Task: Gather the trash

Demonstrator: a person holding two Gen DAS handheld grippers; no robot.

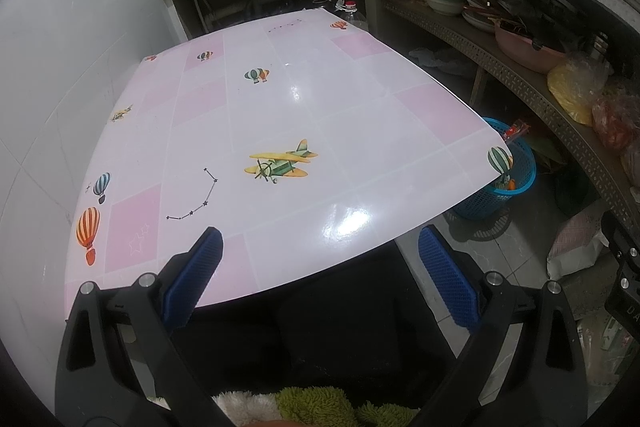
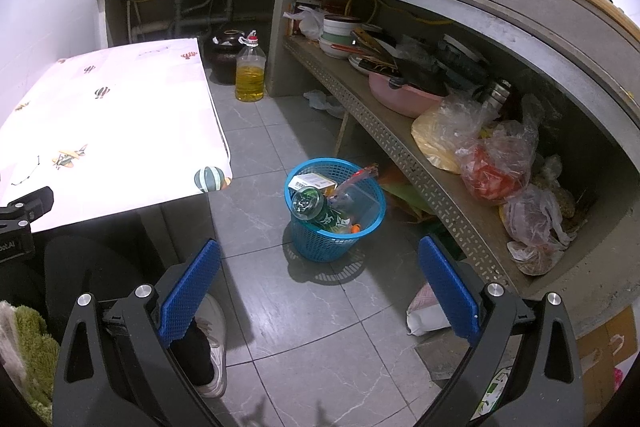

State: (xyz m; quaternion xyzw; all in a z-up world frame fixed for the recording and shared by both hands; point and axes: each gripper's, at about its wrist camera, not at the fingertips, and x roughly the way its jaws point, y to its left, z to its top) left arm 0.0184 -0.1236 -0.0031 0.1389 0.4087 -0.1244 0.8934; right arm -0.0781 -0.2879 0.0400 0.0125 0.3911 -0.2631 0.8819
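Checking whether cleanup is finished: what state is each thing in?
Left gripper: fingers open, holding nothing.
Right gripper: fingers open, holding nothing.
Blue basket: upright on the floor, holding trash.
Green bottle: lying tilted inside the basket.
Table: no trash on its top.
Oil bottle: upright, capped, partly full.

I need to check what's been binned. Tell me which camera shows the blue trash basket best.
The right wrist view. The blue trash basket stands whole on the floor there, its green bottle, small box and wrappers visible from above. The left wrist view shows only part of it, its near side hidden behind the table corner.
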